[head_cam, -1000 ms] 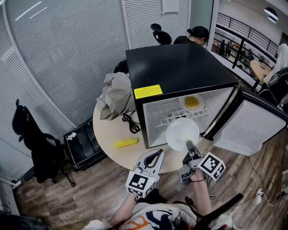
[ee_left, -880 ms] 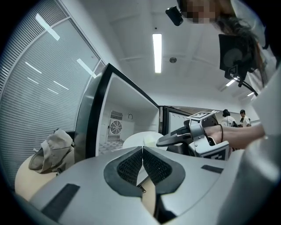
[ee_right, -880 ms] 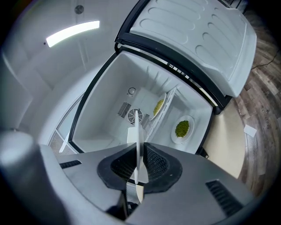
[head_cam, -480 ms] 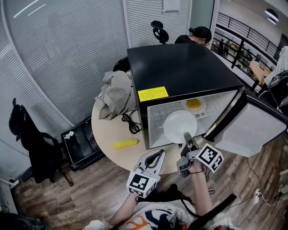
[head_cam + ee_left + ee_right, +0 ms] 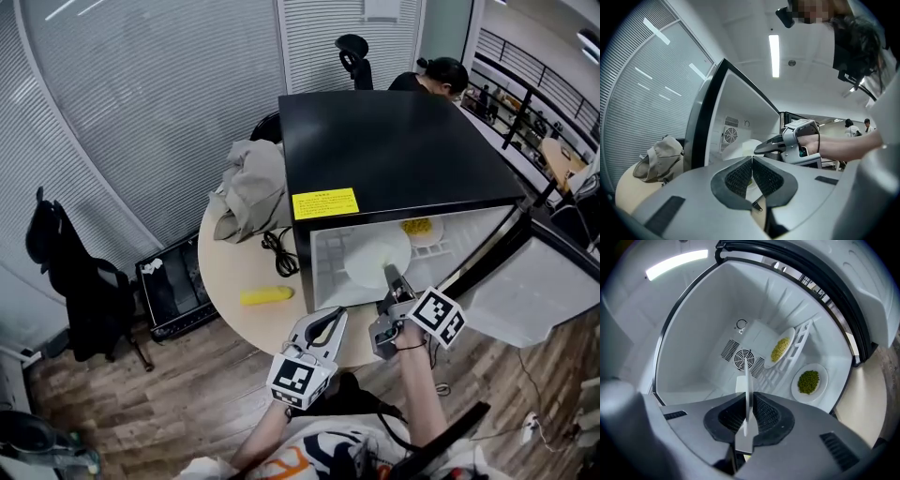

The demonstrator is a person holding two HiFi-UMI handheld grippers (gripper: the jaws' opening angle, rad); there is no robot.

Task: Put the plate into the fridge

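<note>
A white empty plate [image 5: 376, 260] sits at the mouth of the open black fridge [image 5: 394, 141], with my right gripper [image 5: 390, 277] shut on its near rim. In the right gripper view the plate [image 5: 746, 380] shows edge-on, standing upright between the pads, and points into the white fridge interior [image 5: 703, 357]. My left gripper [image 5: 323, 327] hovers shut and empty over the table's front edge, left of the right one. In the left gripper view its jaws [image 5: 752, 172] are together, with the right gripper [image 5: 790, 143] and the plate [image 5: 751, 146] beyond.
Inside the fridge a plate of yellow food [image 5: 782, 348] rests on the wire shelf [image 5: 794, 352], and a plate of green food [image 5: 809, 381] lies beside it. The fridge door [image 5: 539, 291] hangs open at right. On the round table [image 5: 234, 272] lie a yellow item [image 5: 265, 295], a cable [image 5: 279, 251] and a cloth [image 5: 251, 187].
My right gripper has carried the plate forward from in front of the fridge into its opening. The left gripper has stayed where it was.
</note>
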